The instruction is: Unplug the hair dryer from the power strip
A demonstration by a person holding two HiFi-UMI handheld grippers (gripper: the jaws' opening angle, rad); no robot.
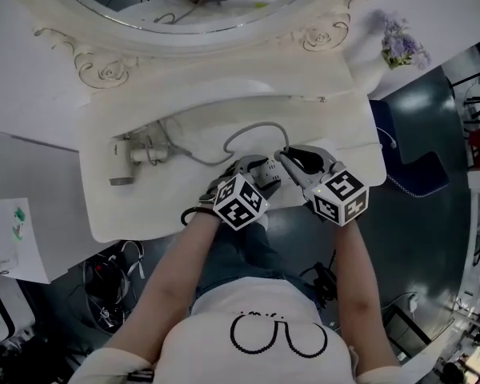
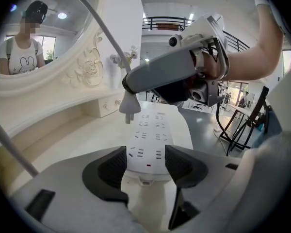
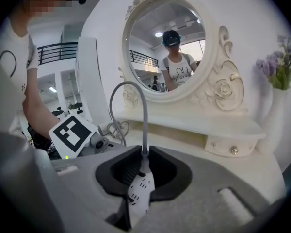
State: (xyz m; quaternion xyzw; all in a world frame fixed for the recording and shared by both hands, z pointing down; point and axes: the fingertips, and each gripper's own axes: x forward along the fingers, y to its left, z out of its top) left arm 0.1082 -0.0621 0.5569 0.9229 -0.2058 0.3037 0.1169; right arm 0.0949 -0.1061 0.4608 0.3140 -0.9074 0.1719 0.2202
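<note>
Pinched in the right gripper [image 3: 143, 173], jaws nearly together and closed on its upper part: the white plug [image 2: 129, 105]. In the left gripper view, hanging at centre frame just above the power strip [image 2: 153, 132], clear of every socket, with a visible gap under the prongs. Long axis upright, leaning a little; prongs pointing down at the strip's face, grey cord [image 2: 99, 25] leaving the top and sweeping to the upper left. Clamped in the left gripper [image 2: 146, 165], jaws closed onto the strip's near end, dark pads pressed against both long sides. Lying flat on the white tabletop [image 1: 144, 210], long axis running up the frame away from those jaws, tilted slightly right, socket face up. From the head view, both grippers side by side at the tabletop's near edge, centre frame, cord looping behind them and away left to the white hair dryer [image 1: 140, 152] lying left of centre. Behind, in the right gripper view, an oval mirror [image 3: 167, 47] in a carved white frame, upper centre.
</note>
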